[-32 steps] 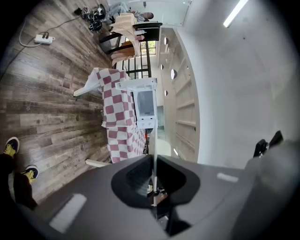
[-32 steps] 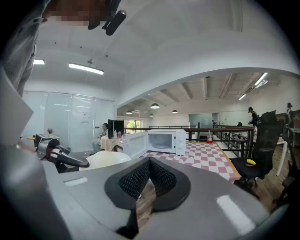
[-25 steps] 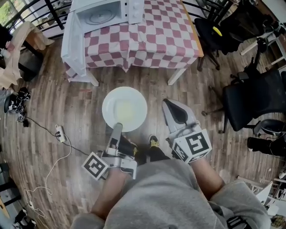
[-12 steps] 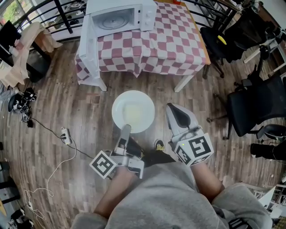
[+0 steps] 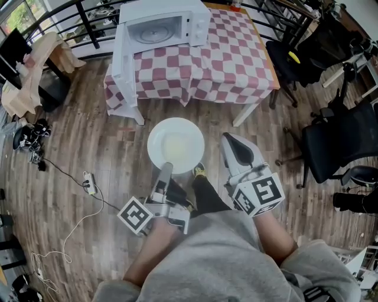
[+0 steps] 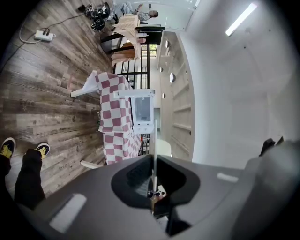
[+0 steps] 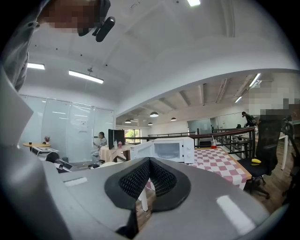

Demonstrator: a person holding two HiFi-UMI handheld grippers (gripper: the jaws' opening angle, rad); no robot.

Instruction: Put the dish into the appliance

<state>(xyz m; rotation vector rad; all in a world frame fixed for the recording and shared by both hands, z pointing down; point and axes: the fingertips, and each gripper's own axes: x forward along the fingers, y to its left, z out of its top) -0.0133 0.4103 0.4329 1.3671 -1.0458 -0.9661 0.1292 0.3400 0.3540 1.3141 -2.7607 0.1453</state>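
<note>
A round white dish point(image 5: 175, 144) is carried flat above the wooden floor, with my left gripper point(image 5: 166, 167) shut on its near rim. In the left gripper view the dish point(image 6: 154, 136) shows edge-on as a thin white line between the closed jaws of the left gripper point(image 6: 153, 158). My right gripper point(image 5: 235, 143) hangs beside the dish to its right, shut and holding nothing; in its own view the right gripper point(image 7: 149, 161) has its pads together. The white microwave point(image 5: 167, 25) stands ahead with its door point(image 5: 121, 50) swung open, on the checked table point(image 5: 230, 59).
Black office chairs point(image 5: 339, 133) stand to the right, one point(image 5: 289, 50) with a yellow object on its seat. A power strip point(image 5: 88, 183) and cable lie on the floor at left. A railing point(image 5: 65, 17) runs behind the table. My shoe point(image 5: 199, 171) shows below the dish.
The table and microwave have come nearer and lower in the head view. Both grippers have moved forward with the dish still held level in the left one.
</note>
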